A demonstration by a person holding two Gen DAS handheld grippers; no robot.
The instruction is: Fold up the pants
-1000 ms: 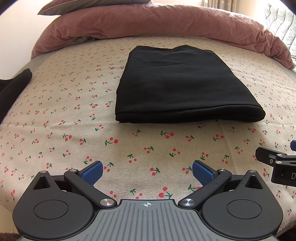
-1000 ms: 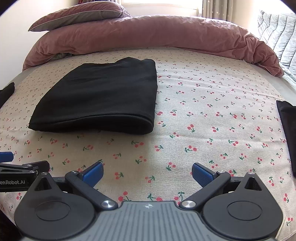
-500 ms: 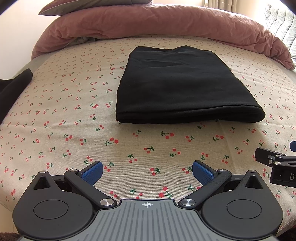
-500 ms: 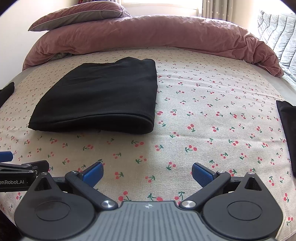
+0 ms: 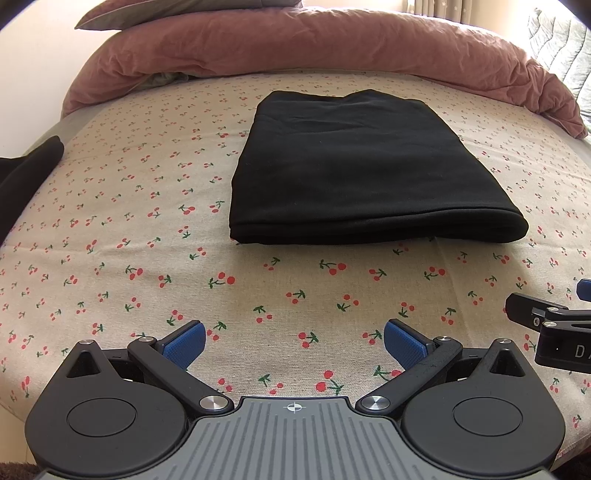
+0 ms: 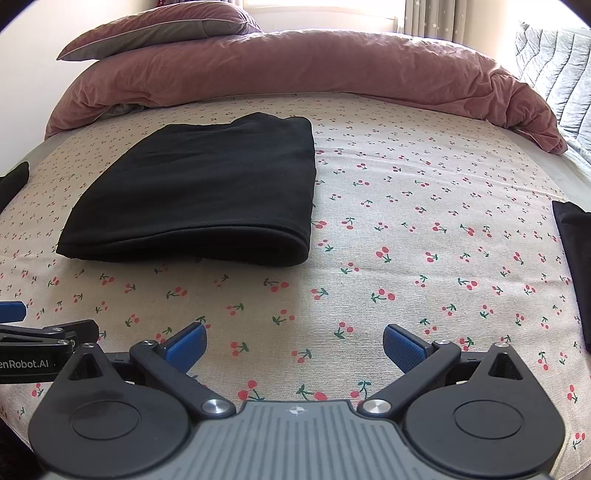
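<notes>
Black pants [image 5: 354,170] lie folded in a flat rectangle on the cherry-print bed sheet [image 5: 147,229], with the thick fold edge facing me. In the right wrist view the same pants [image 6: 207,192] sit ahead and to the left. My left gripper [image 5: 293,343] hovers open over bare sheet, well short of the near edge of the pants, nothing between its blue pads. My right gripper [image 6: 294,345] is open too, over the sheet to the right of the pants. Each gripper shows at the edge of the other's view: the right gripper [image 5: 546,321] and the left gripper [image 6: 40,343].
A rolled pink duvet [image 5: 332,48] and a pillow [image 6: 155,33] lie across the far side of the bed. Another dark garment [image 5: 26,173] rests at the left edge of the bed and one dark garment [image 6: 576,251] at the right edge. A grey quilt [image 6: 554,66] lies at the far right.
</notes>
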